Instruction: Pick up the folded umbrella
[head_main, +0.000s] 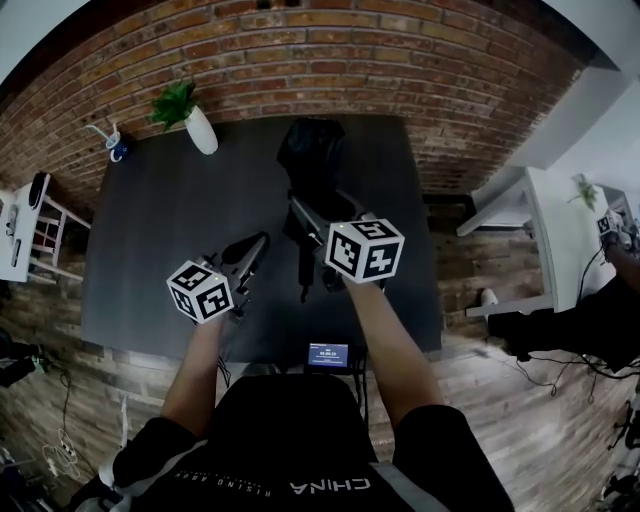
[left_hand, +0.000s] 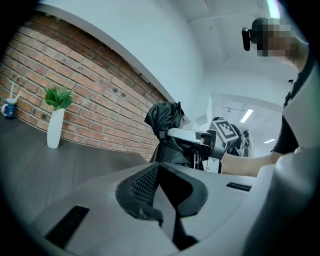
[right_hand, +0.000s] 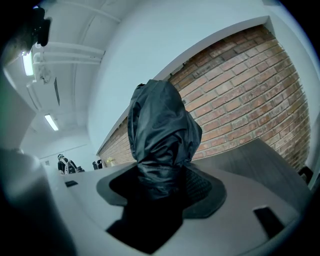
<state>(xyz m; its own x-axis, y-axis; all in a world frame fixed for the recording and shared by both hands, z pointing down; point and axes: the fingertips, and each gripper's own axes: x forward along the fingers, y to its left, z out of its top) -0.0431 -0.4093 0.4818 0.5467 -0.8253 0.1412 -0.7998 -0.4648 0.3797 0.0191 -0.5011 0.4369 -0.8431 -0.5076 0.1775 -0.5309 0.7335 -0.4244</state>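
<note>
**Head view.** Dark table (head_main: 150, 220) against a brick wall (head_main: 400, 60). A white vase (head_main: 202, 130) with a green plant stands at the far left of the tabletop, and a mug (head_main: 117, 150) is near it at the corner. The folded umbrella (head_main: 312, 160), a black, crumpled bundle, is over the middle of the table near the far edge. The right gripper (head_main: 300, 210) reaches to its lower part. The left gripper (head_main: 255, 250) is to the left of it, apart from the umbrella, over bare tabletop. A small screen (head_main: 328, 353) sits at the near table edge.

**Left gripper view.** The left gripper's (left_hand: 159, 175) 2 jaws are clenched together with nothing between them. Beyond them the umbrella (left_hand: 167, 120) stands upright, with the right gripper (left_hand: 192, 136) across its lower half. Its bottom end is hidden, so contact with the table cannot be told. The vase (left_hand: 54, 129) and mug (left_hand: 9, 107) are at the far left by the wall.

**Right gripper view.** The right gripper (right_hand: 160, 187) is clamped on the umbrella (right_hand: 160, 130). Black fabric fills the gap between the 2 pads and bulges above them.
</note>
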